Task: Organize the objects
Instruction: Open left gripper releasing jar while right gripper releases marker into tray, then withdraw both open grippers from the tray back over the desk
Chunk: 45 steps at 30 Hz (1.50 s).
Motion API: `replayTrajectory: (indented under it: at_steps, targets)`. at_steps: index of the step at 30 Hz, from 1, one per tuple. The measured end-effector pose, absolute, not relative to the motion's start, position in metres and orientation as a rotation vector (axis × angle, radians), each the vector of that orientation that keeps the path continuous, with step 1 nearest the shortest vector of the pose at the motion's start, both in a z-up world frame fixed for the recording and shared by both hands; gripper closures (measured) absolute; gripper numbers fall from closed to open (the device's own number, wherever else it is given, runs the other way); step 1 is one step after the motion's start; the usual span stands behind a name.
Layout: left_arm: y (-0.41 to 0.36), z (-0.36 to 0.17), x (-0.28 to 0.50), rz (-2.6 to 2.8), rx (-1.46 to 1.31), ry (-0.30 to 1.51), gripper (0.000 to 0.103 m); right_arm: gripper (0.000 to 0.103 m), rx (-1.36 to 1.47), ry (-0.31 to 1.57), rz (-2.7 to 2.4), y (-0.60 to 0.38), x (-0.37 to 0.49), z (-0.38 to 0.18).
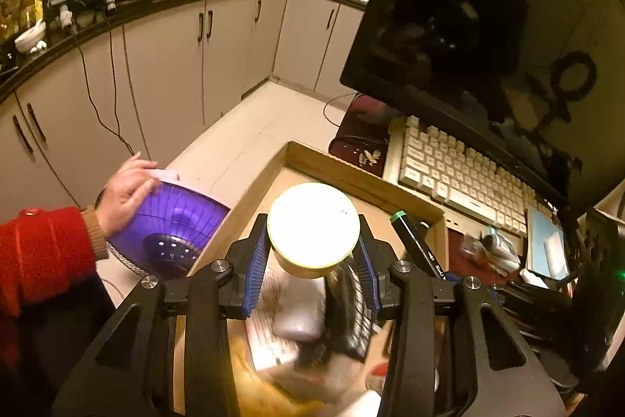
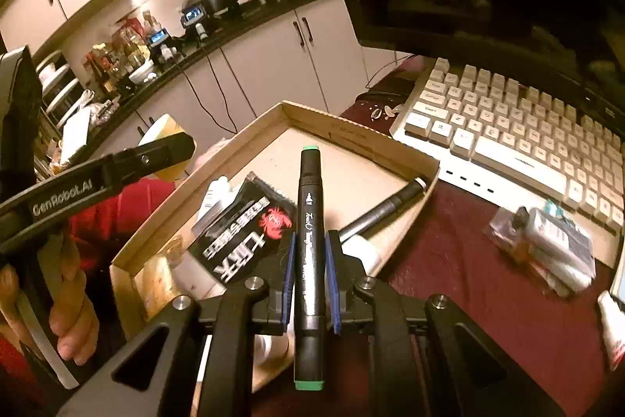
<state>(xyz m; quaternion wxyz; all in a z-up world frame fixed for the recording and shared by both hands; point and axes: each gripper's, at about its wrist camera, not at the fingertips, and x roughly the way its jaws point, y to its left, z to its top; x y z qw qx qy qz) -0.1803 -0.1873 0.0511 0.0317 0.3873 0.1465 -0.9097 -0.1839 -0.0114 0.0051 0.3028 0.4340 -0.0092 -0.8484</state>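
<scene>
My left gripper (image 1: 313, 241) is shut on a round yellow jar with a white lid (image 1: 313, 221) and holds it above the open cardboard box (image 1: 312, 159). The jar also shows in the right wrist view (image 2: 168, 147) at the left gripper's tip. My right gripper (image 2: 310, 253) is shut on a black marker with green caps (image 2: 310, 221), held over the box's near edge (image 2: 242, 131); the marker also shows in the left wrist view (image 1: 414, 241). In the box lie a black packet with a red crab (image 2: 244, 237), a second dark marker (image 2: 386, 206) and white items.
A white keyboard (image 2: 519, 135) and a dark monitor (image 1: 488, 26) stand right of the box on a dark red cloth (image 2: 468, 280). A clear packet (image 2: 547, 241) lies on the cloth. A purple bowl (image 1: 172, 221) under a hand sits left of the box. Kitchen cabinets (image 1: 175, 57) lie behind.
</scene>
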Motion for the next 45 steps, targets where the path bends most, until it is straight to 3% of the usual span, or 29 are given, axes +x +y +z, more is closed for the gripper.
replayTrajectory:
  at_steps: [11, 23, 32, 37, 40, 43, 45]
  targets:
    - [-0.196, 0.013, -0.244, -2.686, 1.387, 0.395, 0.062, 0.09, 1.221, 0.005, -2.223, -0.029, -0.214, -0.014]
    - [-0.196, -0.018, -0.261, -2.57, 1.514, 0.366, 0.062, 0.09, 1.234, 0.027, -2.233, -0.043, -0.224, -0.021]
    - [-0.195, -0.016, -0.253, -2.593, 1.499, 0.384, 0.062, 0.089, 1.262, 0.028, -2.246, -0.047, -0.226, -0.027]
    - [-0.202, -0.006, -0.228, -2.618, 1.453, 0.517, 0.062, 0.088, 1.243, 0.041, -2.229, -0.045, -0.214, -0.021]
    - [-0.194, 0.01, -0.201, -2.611, 1.381, 0.474, 0.061, 0.088, 1.195, 0.012, -2.235, -0.032, -0.198, -0.009]
    - [-0.184, 0.027, -0.173, -2.638, 1.31, 0.472, 0.061, 0.08, 1.163, -0.011, -2.24, -0.019, -0.181, 0.0]
    - [-0.174, 0.036, -0.153, -2.681, 1.268, 0.474, 0.051, 0.066, 1.14, -0.03, -2.236, -0.007, -0.167, 0.005]
